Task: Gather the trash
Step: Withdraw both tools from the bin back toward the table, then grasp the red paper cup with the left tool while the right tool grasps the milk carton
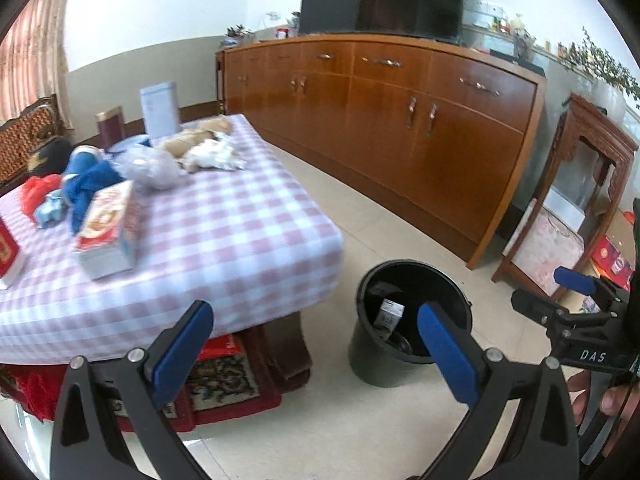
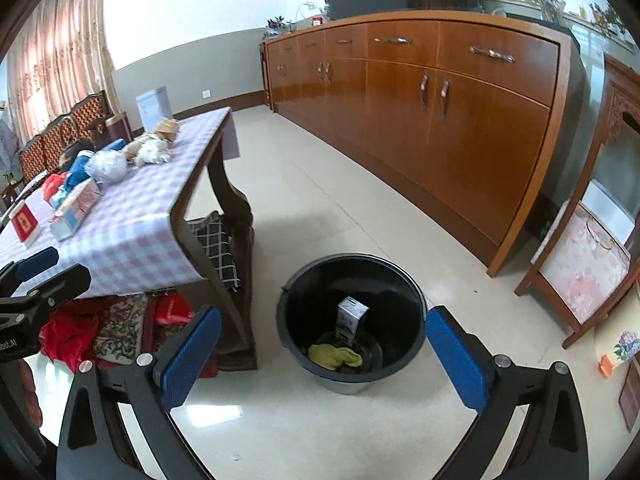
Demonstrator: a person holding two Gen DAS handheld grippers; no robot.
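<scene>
A black bin point(image 2: 352, 312) stands on the tiled floor beside the table; inside lie a small white carton point(image 2: 352, 318) and a yellow-green rag point(image 2: 334, 356). My right gripper point(image 2: 324, 356) hangs open above the bin's near rim, holding nothing. My left gripper point(image 1: 316, 348) is open and empty between the table corner and the bin point(image 1: 412, 320). On the checked tablecloth point(image 1: 224, 232) lie crumpled white paper point(image 1: 216, 154), a clear plastic bag point(image 1: 150, 166), blue wrapping point(image 1: 94, 186), red plastic point(image 1: 38, 194) and a carton box point(image 1: 110, 232).
A long wooden sideboard point(image 1: 400, 120) runs along the wall behind the bin. A carved wooden stand point(image 1: 568, 200) is to the right. Red bags and rugs point(image 1: 224, 376) sit under the table. The right gripper point(image 1: 576, 308) shows at the left wrist view's right edge.
</scene>
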